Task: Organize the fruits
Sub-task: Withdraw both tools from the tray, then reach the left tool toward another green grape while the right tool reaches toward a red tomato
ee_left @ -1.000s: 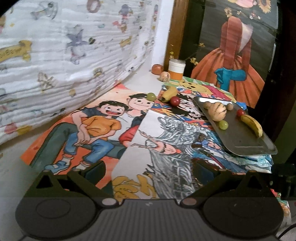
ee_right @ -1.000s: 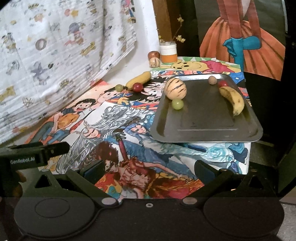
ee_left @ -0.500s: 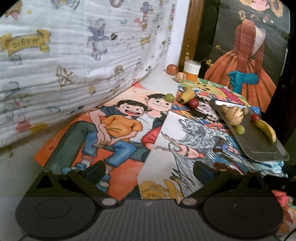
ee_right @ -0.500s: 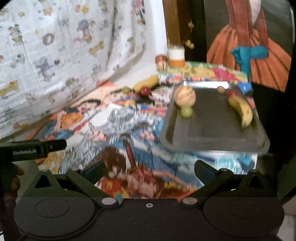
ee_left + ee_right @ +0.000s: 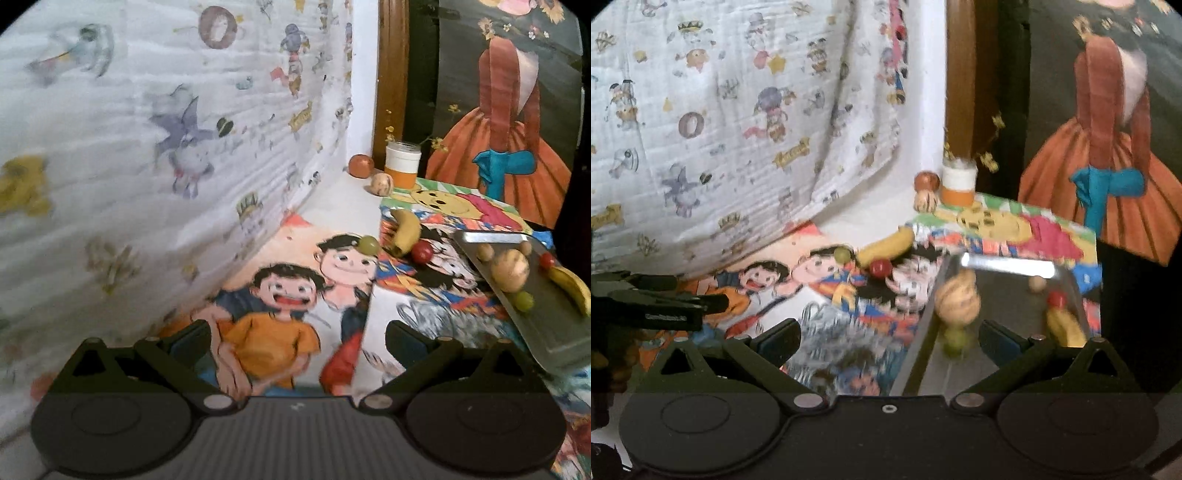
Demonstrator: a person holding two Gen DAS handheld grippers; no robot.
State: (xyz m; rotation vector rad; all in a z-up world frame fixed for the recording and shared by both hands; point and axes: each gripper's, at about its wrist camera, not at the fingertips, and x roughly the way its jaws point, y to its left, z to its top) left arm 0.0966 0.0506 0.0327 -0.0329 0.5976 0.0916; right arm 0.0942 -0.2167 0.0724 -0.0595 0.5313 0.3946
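Observation:
A grey metal tray (image 5: 554, 332) (image 5: 1008, 295) lies at the right on a poster-covered table. It holds a striped round melon (image 5: 510, 272) (image 5: 957, 301), a green grape (image 5: 523, 301) (image 5: 953, 340), a banana (image 5: 571, 288) (image 5: 1065, 326), a red cherry (image 5: 547, 259) (image 5: 1055, 298) and small tan balls (image 5: 484, 252). Off the tray lie a banana (image 5: 405, 232) (image 5: 886, 246), a green grape (image 5: 369, 244) (image 5: 842, 254) and a red fruit (image 5: 422, 252) (image 5: 880, 267). My left gripper (image 5: 295, 338) is open and empty over the posters. My right gripper (image 5: 889, 341) is open and empty at the tray's near left edge.
At the back stand a white-and-orange cup (image 5: 402, 164) (image 5: 958, 184), a red-brown apple (image 5: 361, 165) (image 5: 926, 181) and a pale striped ball (image 5: 382, 184) (image 5: 926, 201). A printed white cloth (image 5: 147, 147) hangs along the left. The left gripper's side (image 5: 657, 310) shows in the right wrist view.
Both grippers have moved forward toward the fruits. The right view has swung left and is blurred by motion. Both stay open and empty.

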